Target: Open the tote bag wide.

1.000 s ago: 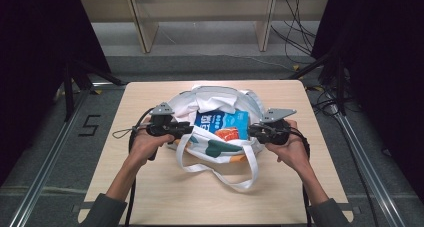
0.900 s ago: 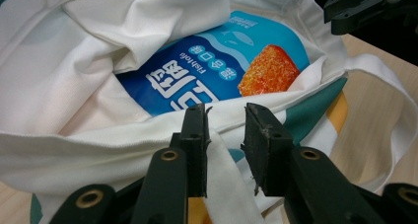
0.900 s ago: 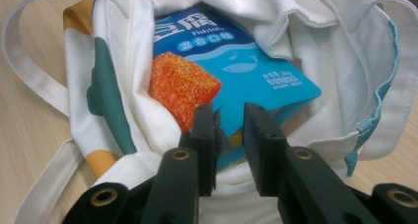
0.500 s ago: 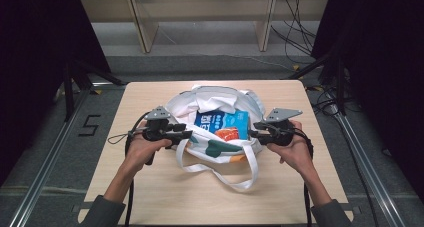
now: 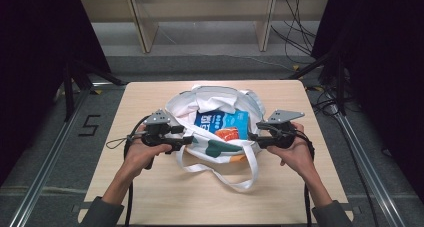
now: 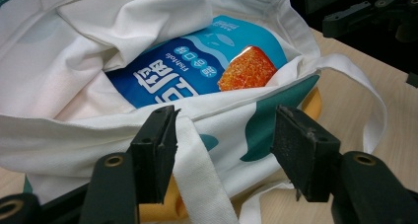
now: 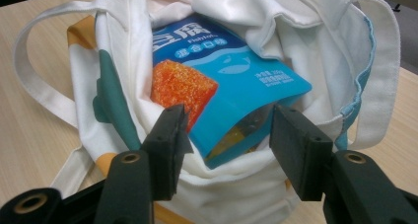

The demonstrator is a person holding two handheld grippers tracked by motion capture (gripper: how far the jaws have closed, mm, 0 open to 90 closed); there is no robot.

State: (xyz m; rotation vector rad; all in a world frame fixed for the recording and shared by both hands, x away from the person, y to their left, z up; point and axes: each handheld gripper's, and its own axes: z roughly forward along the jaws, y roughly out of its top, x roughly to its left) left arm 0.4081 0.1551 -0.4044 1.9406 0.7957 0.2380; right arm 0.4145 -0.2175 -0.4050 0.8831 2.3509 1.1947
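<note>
A white cloth tote bag [image 5: 212, 99] with teal and orange patches lies open in the middle of the wooden table [image 5: 150, 197]. A blue snack packet [image 5: 222, 122] with an orange picture lies in its mouth. My left gripper [image 5: 187, 139] is at the bag's left rim, open, and the rim and a strap [image 6: 197, 174] lie between its jaws. At the bag's right rim my right gripper [image 5: 252, 137] stands open, the packet's [image 7: 231, 71] lower corner and the bag's [image 7: 296, 17] edge lying between its jaws. The packet's [image 6: 197, 71] far end is tucked under folded cloth.
The bag's long strap [image 5: 235, 179] loops toward the table's front edge. Bare tabletop lies left, right and in front of the bag. Metal rails [image 5: 50, 152] run along both sides, with a "5" mark [image 5: 89, 125] on the floor. Wooden shelving [image 5: 200, 17] stands behind.
The left hand and its gripper have shifted slightly left and toward the person. The right gripper and the bag have hardly moved.
</note>
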